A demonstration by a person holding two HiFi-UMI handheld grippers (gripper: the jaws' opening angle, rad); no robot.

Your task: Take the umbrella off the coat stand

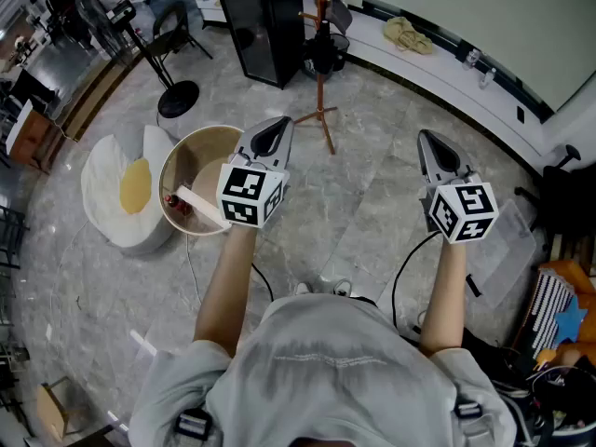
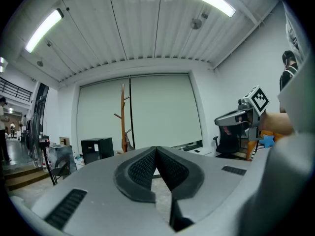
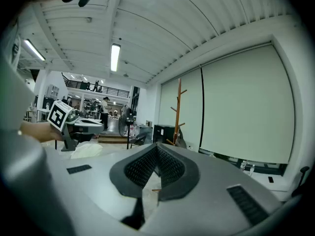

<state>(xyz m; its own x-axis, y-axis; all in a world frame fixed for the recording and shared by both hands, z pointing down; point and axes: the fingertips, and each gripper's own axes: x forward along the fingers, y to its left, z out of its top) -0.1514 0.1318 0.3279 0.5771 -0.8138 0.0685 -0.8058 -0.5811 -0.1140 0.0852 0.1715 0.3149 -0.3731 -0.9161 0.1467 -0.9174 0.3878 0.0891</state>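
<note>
A wooden coat stand rises at the far middle of the floor, and a dark folded umbrella hangs against its pole. My left gripper and right gripper are held side by side well short of the stand, both pointing toward it. Both are shut with nothing between the pads. In the left gripper view the stand is far off, left of the shut jaw tips. From the right gripper view the stand with the dark umbrella low on it lies beyond the shut jaws.
A black cabinet stands left of the coat stand. A round tan bin and a white beanbag lie on the floor by my left arm. A fan base is beyond them. A white ledge curves along the back right.
</note>
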